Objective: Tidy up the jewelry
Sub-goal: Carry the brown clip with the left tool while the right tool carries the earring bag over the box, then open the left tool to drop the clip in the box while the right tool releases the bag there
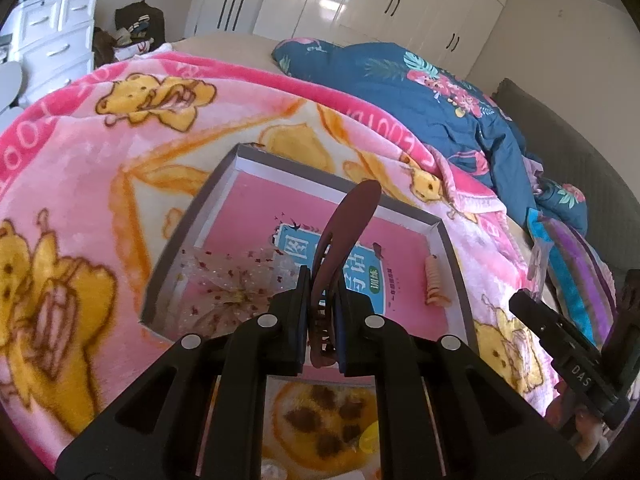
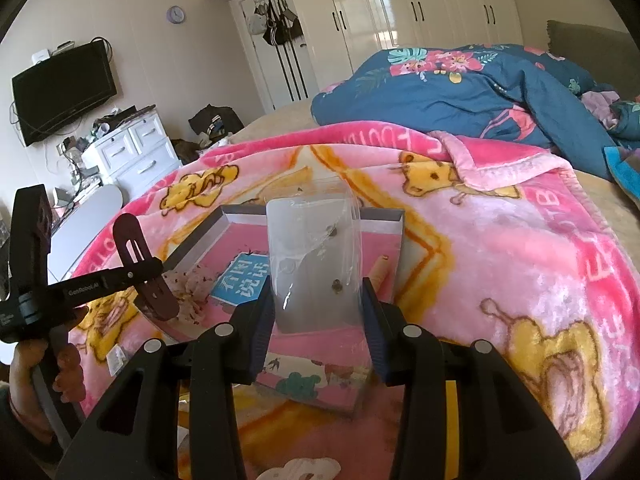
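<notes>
Left wrist: left gripper (image 1: 323, 312) clamped on maroon hair clip (image 1: 345, 232), frame centre, over the pink tray (image 1: 452, 264); lower clip flat beside the sheer bow (image 1: 228, 292), then release

Right wrist: right gripper (image 2: 316, 312) pinches clear earring bag (image 2: 314, 264) at centre, above tray; keep it upright, grip light

Black left gripper (image 1: 323, 312), blue-padded jaws, silver screws, perhaps bare-skinned hand (image 2: 30, 364).

You have a dark maroon hair clip (image 1: 346, 232) standing upright above the shallow grey-walled box (image 1: 440, 226). Inside the box lie a sheer sequinned bow (image 1: 224, 288) and a small peach claw clip (image 1: 434, 282). An earring card in a clear bag (image 2: 314, 256) stands upright over the box.
</notes>
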